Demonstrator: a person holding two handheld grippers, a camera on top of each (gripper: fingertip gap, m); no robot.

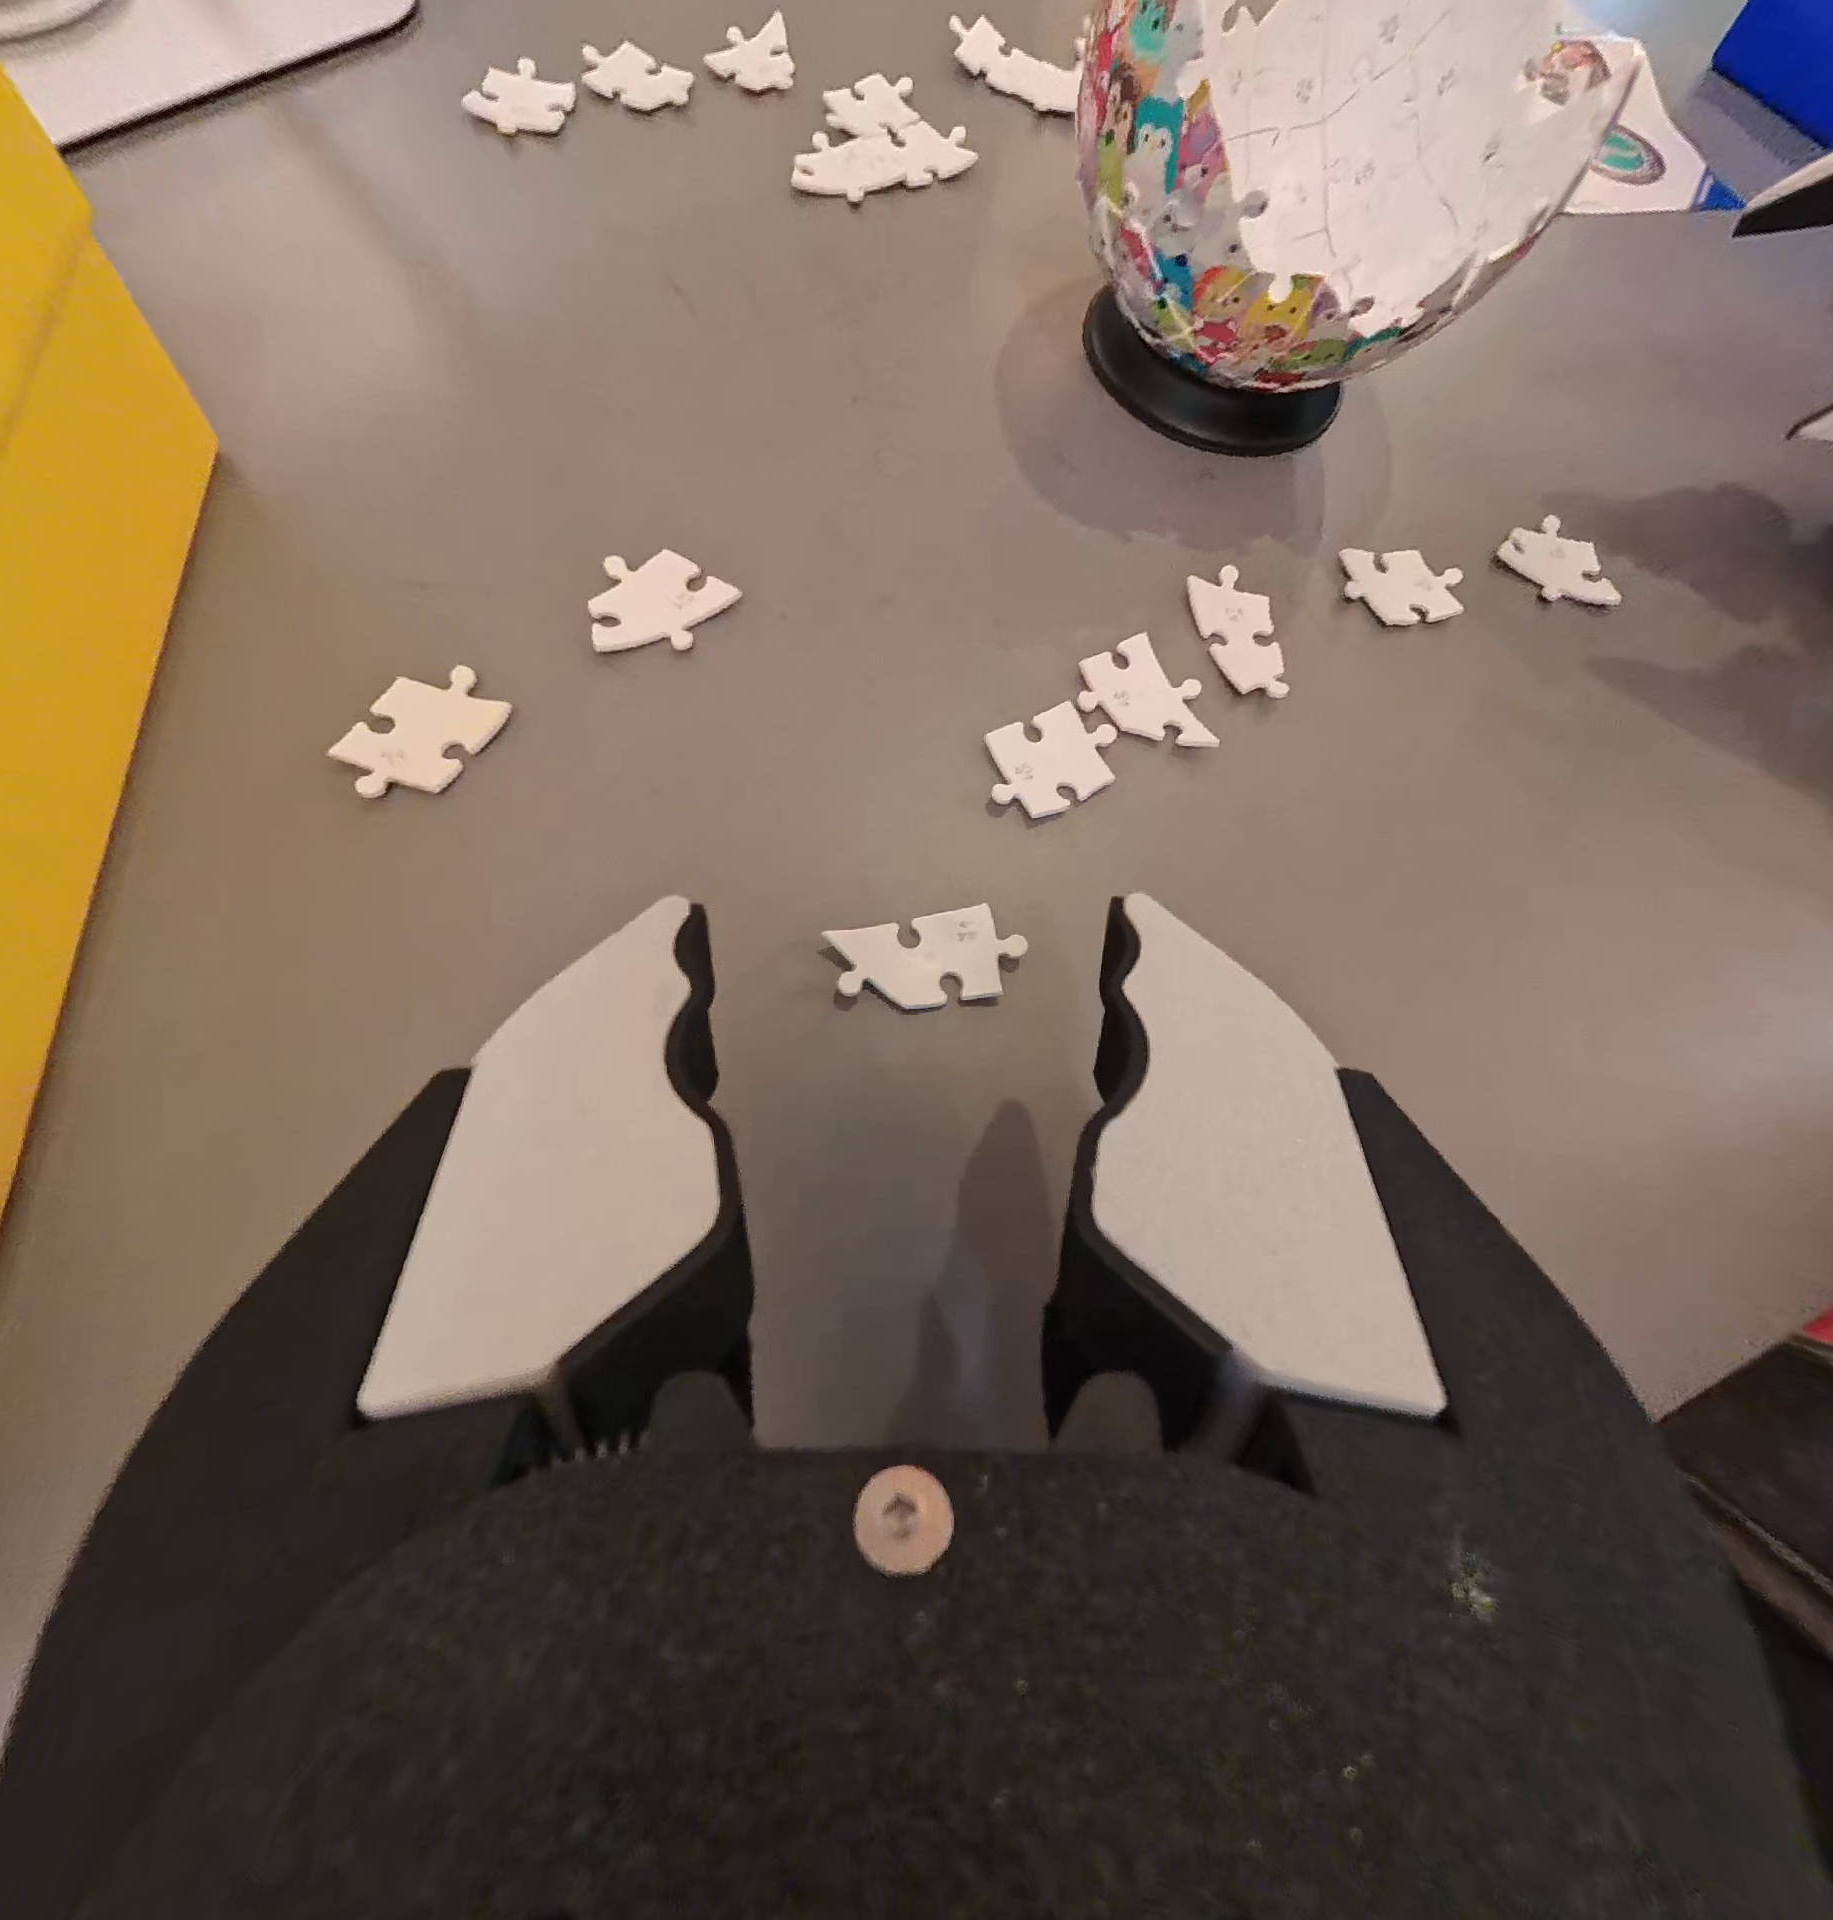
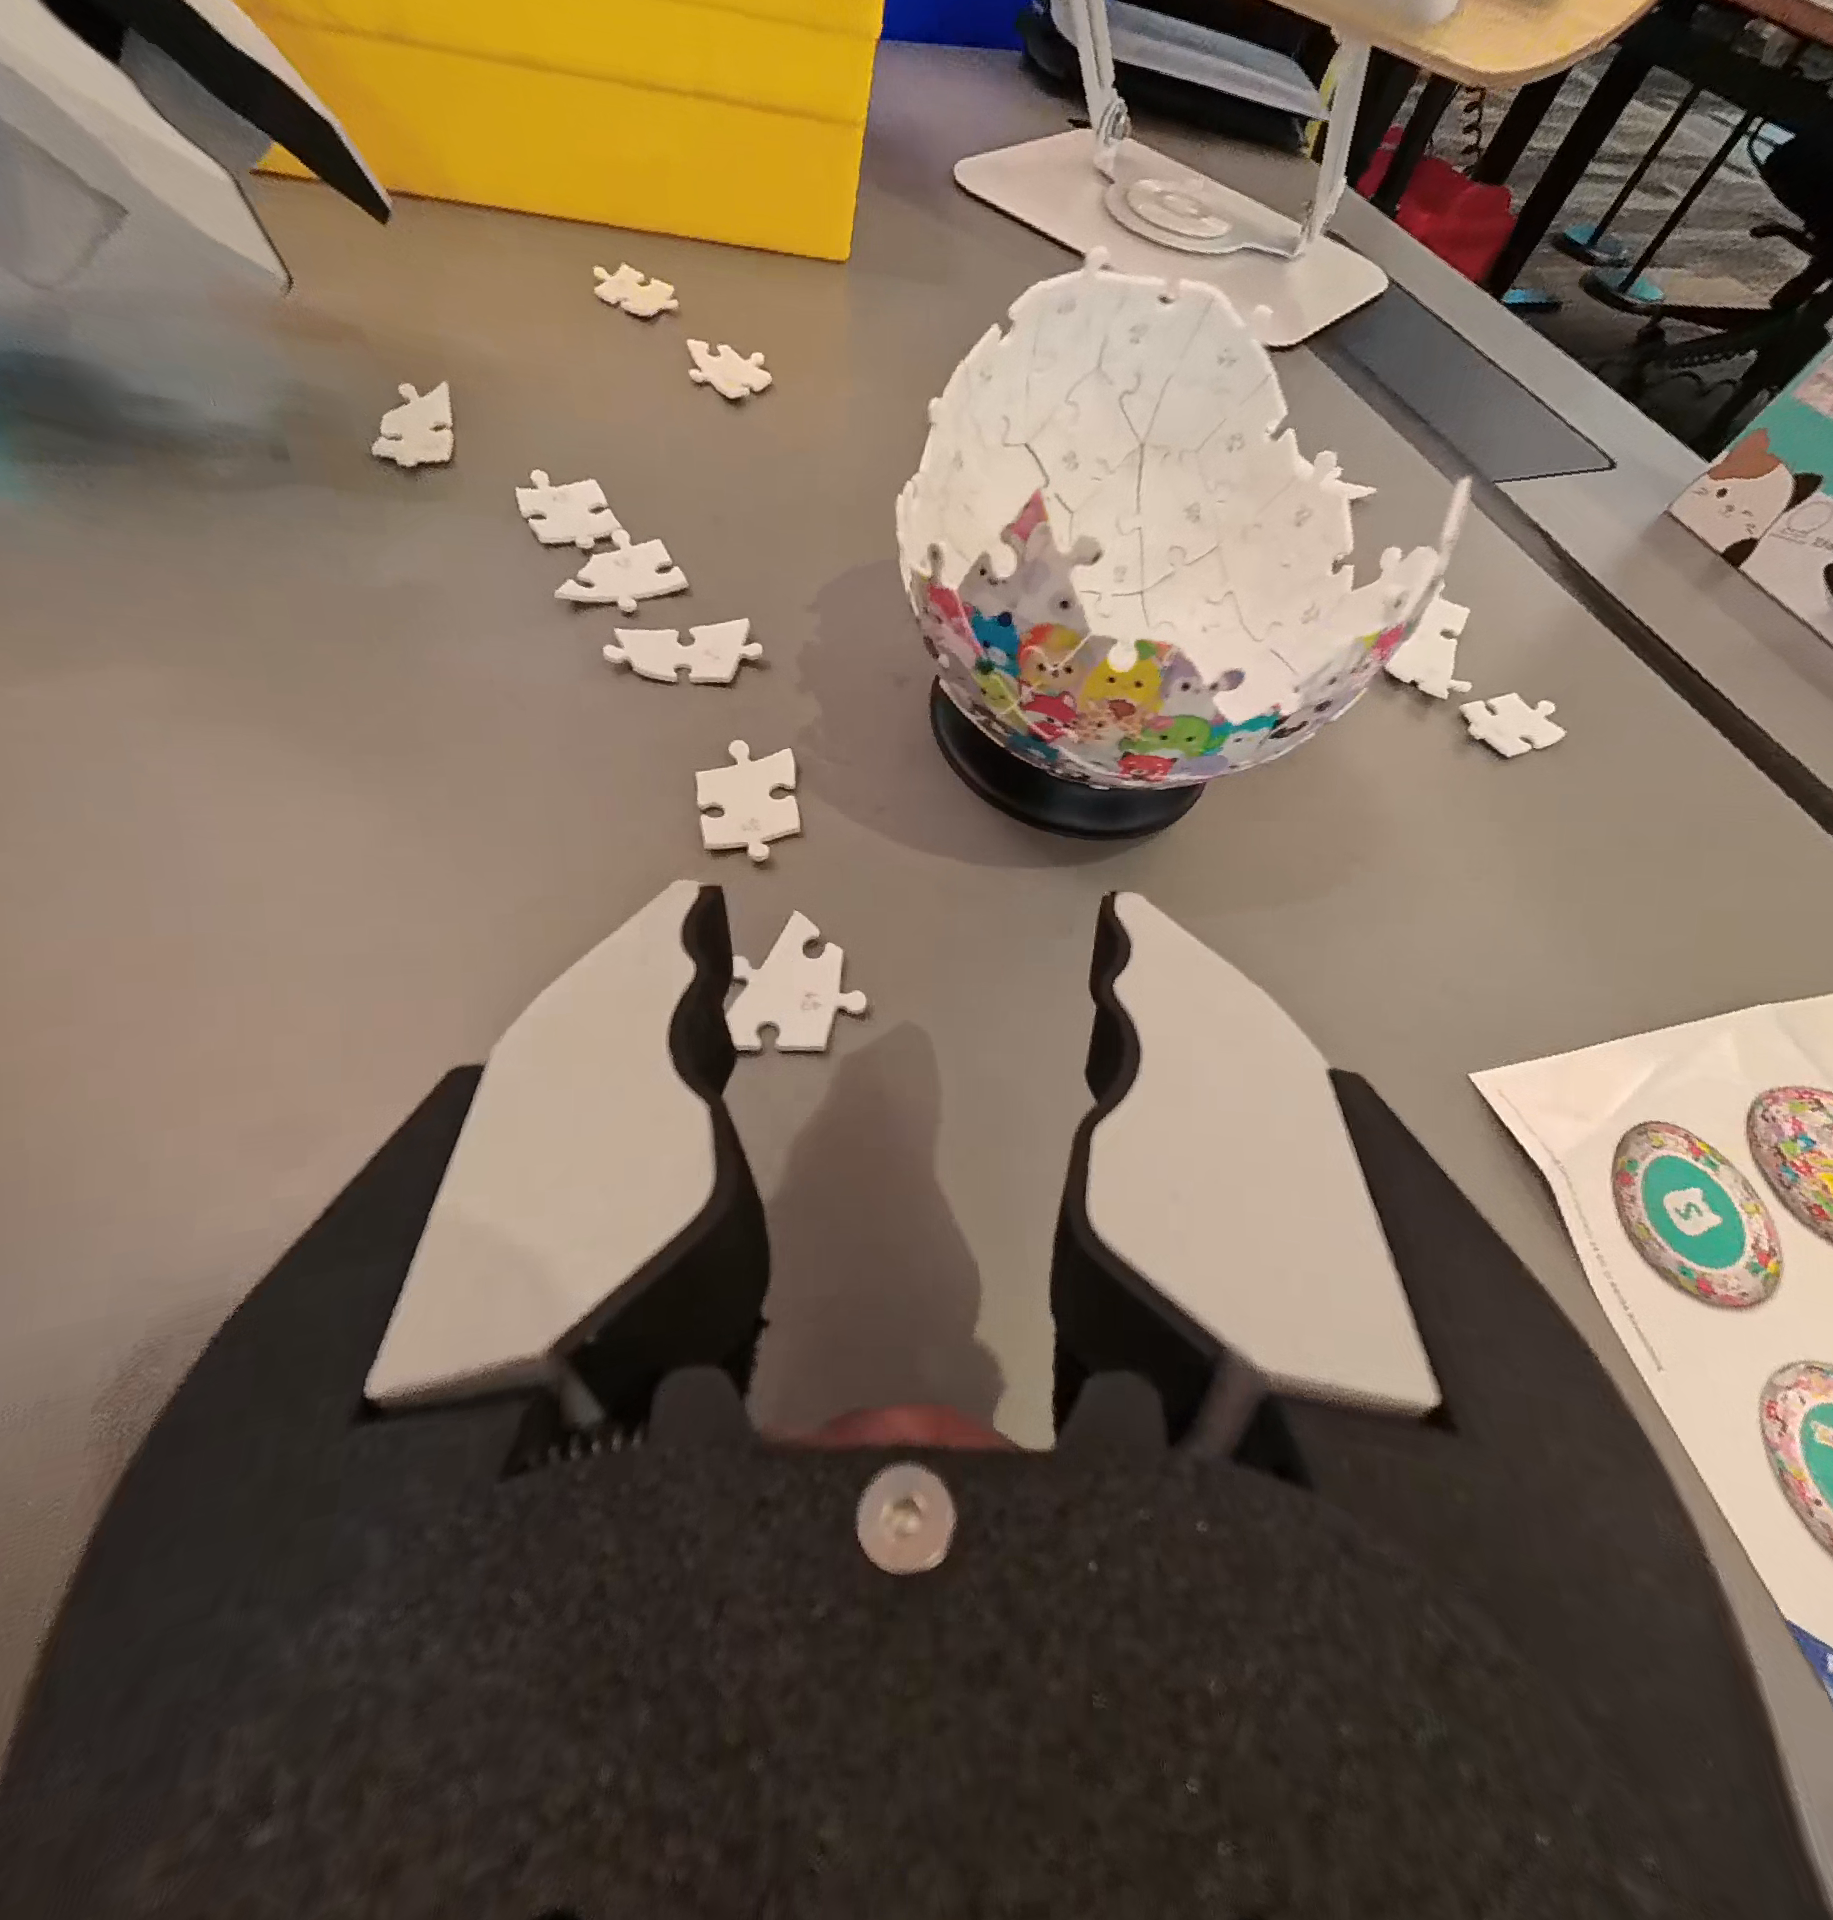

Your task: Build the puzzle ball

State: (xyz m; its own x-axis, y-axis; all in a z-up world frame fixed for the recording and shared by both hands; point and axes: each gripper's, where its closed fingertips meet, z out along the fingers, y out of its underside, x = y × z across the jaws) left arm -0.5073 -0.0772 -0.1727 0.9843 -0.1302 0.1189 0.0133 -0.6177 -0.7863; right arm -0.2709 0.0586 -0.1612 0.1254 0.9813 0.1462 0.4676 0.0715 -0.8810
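Puzzle ball (image 2: 1151,582) half-built, seated on black stand (image 2: 1068,795) at 12 o'clock so open rim faces up. Loose pieces (image 2: 748,800) laid white-side up on counter (image 2: 268,831), ready to pick. Left gripper (image 1: 907,925) wide, straddling joined pair (image 1: 927,958). Right gripper (image 2: 912,925) wide, empty; single piece (image 2: 798,1003) by its left finger.

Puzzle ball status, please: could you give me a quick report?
Left hand-held gripper open, empty, over joined pair of pieces. Right hand-held gripper open, empty. Puzzle ball half built on black stand. Loose pieces scattered, nothing blocking.
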